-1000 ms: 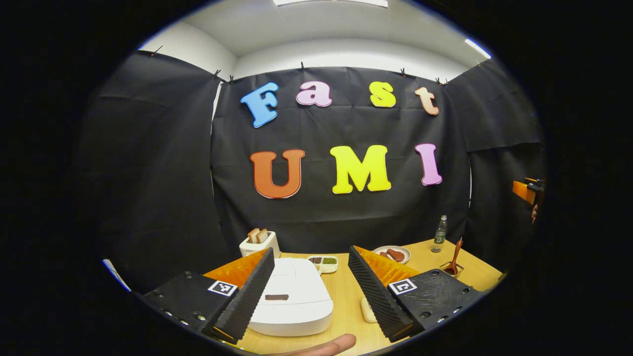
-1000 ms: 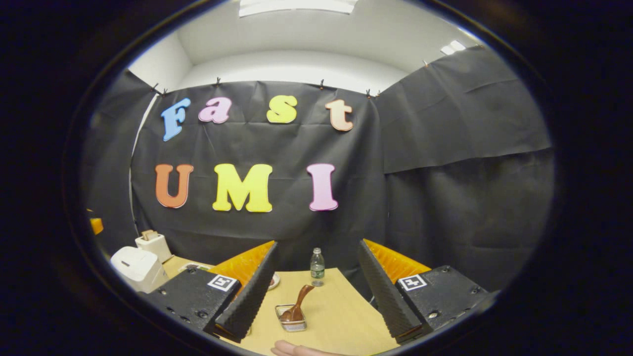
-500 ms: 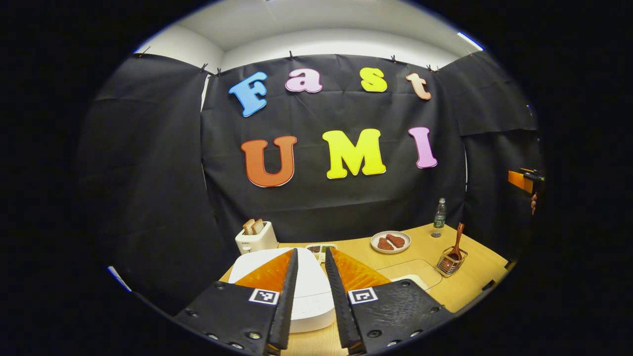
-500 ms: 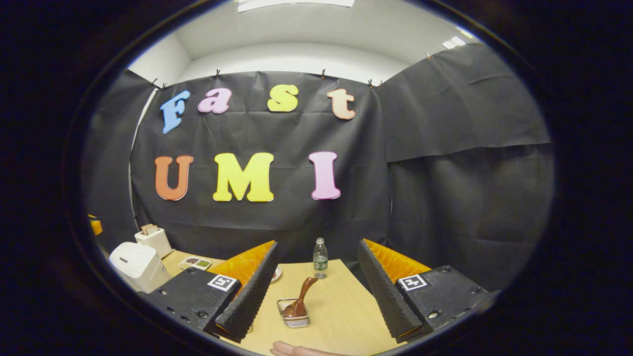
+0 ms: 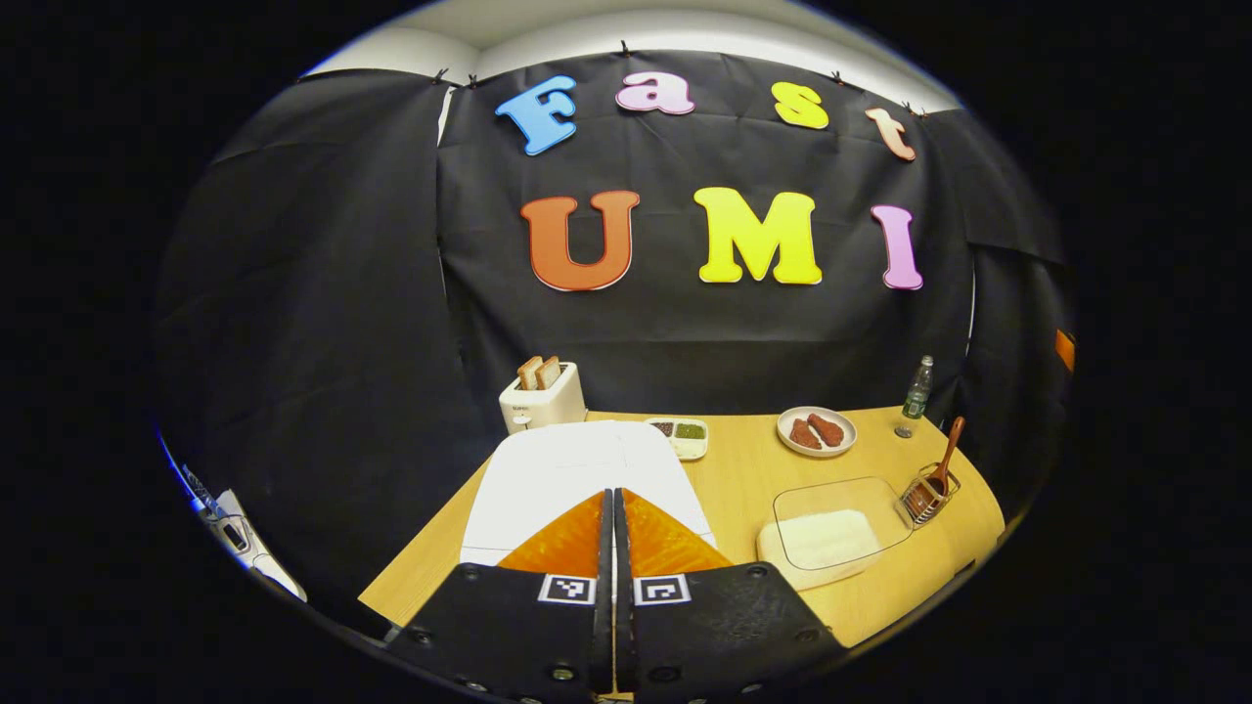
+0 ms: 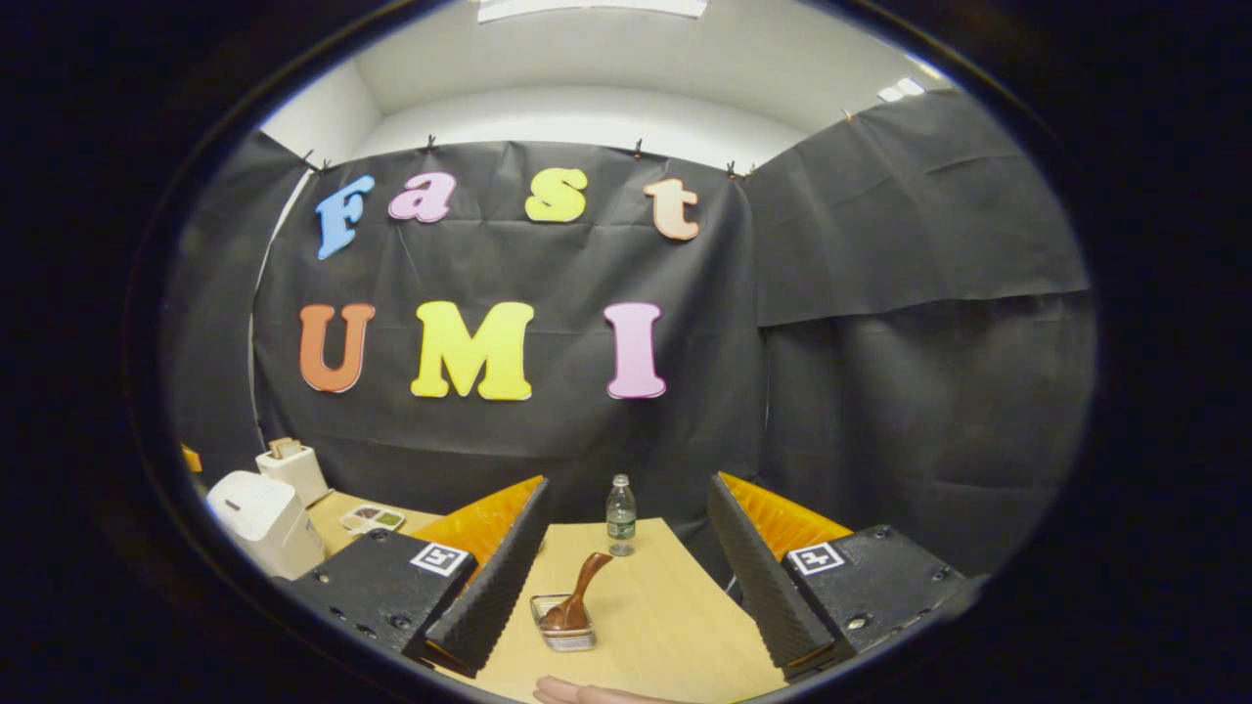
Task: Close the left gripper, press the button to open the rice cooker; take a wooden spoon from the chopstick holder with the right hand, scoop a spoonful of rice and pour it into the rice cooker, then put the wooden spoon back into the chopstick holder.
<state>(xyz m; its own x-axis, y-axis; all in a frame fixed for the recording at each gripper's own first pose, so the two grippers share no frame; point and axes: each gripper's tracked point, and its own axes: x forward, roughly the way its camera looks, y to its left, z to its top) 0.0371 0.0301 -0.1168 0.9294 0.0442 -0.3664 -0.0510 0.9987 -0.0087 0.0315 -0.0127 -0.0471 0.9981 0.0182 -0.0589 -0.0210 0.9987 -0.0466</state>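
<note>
pressing step in hand, judged from the layout: left gripper [image 5: 613,508] has its two fingers brought together with nothing between them, poised over the near end of the white rice cooker [image 5: 577,469], whose lid is down. the button is hidden behind the fingers, so contact cannot be told.

entries, near to far, left gripper view:
- rice cooker, 6 o'clock, just beyond the fingertips.
- clear container of rice [image 5: 831,528], 4 o'clock, near table edge.
- chopstick holder [image 5: 927,494], wire basket, 3 to 4 o'clock, wooden spoon [image 5: 945,458] leaning in it, handle up.
- small divided dish [image 5: 683,435], plate [image 5: 817,431] with reddish pieces, bottle [image 5: 916,389], toaster [image 5: 541,399], all toward 12 to 2 o'clock at the back.

entries, right gripper view:
- right gripper [image 6: 626,567], fingers spread wide, holding nothing, hovering above the table [image 6: 665,626].
- chopstick holder [image 6: 562,631] with wooden spoon [image 6: 581,596], 6 o'clock, between the spread fingers but lower and apart from them.
- bottle [image 6: 619,513] beyond; rice cooker [image 6: 262,518] at 9 o'clock.

next move, as judgement: push the joined fingertips straight down on the button, squarely, so the lid springs free; right gripper waits, later descending on the spoon handle.
</note>
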